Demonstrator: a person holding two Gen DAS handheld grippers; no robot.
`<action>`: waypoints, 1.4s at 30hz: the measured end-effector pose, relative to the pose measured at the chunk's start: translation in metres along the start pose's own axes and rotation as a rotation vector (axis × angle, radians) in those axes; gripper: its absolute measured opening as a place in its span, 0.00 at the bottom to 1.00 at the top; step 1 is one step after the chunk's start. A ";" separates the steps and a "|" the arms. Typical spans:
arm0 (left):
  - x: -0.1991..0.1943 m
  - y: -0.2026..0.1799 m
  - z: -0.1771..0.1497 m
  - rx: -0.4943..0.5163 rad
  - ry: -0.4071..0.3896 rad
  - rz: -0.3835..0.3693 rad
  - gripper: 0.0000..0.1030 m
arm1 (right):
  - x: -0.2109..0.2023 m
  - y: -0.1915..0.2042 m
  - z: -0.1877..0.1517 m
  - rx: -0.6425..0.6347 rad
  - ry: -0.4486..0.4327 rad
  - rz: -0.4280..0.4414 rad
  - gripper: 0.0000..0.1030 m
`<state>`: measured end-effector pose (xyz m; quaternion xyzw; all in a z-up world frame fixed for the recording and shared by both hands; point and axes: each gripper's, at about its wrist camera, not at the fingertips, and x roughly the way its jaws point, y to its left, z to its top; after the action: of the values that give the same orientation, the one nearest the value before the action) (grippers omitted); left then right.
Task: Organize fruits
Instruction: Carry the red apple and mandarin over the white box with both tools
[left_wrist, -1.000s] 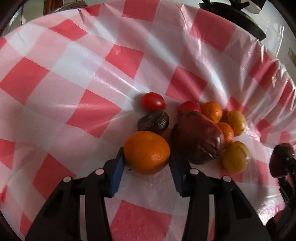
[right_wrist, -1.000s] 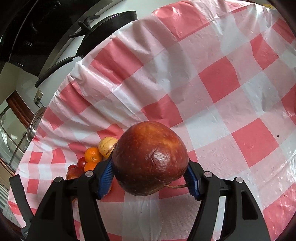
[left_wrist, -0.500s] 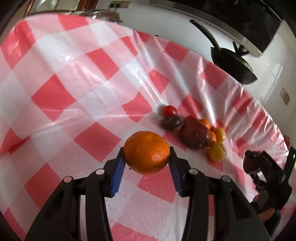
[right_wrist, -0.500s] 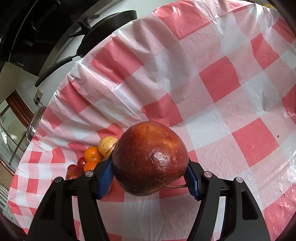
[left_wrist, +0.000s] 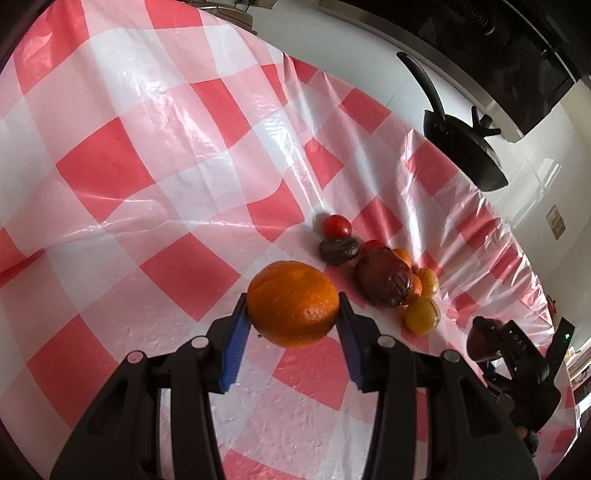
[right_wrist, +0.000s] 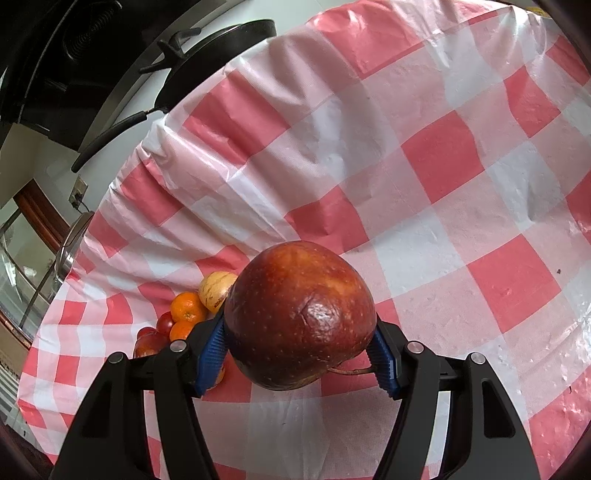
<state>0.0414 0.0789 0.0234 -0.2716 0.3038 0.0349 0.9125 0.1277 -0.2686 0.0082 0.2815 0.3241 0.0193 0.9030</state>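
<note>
Checked tablecloth below; left tool grips orange, seemingly lifted.

You had a red/white checked plastic tablecloth over the whole work surface, creased and glossy, w/ its far edge bunched up along the wall side. Behind that edge a black frying pan sat w/ its long handle pointing up-left in the left wrist view; same pan seen top left in the right wrist view. A wall socket was on the white wall right of it.
</note>
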 end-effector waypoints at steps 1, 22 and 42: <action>-0.001 0.000 0.000 -0.003 -0.001 -0.002 0.44 | 0.003 0.001 0.000 -0.007 0.024 0.006 0.63; -0.210 0.098 -0.082 0.006 -0.095 0.102 0.45 | -0.149 0.103 -0.201 -0.325 0.324 0.243 0.63; -0.338 0.249 -0.159 -0.060 -0.123 0.310 0.45 | -0.250 0.201 -0.361 -0.879 0.404 0.497 0.63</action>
<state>-0.3754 0.2427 -0.0076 -0.2459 0.2845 0.2006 0.9046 -0.2553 0.0249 0.0285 -0.0636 0.3763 0.4196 0.8236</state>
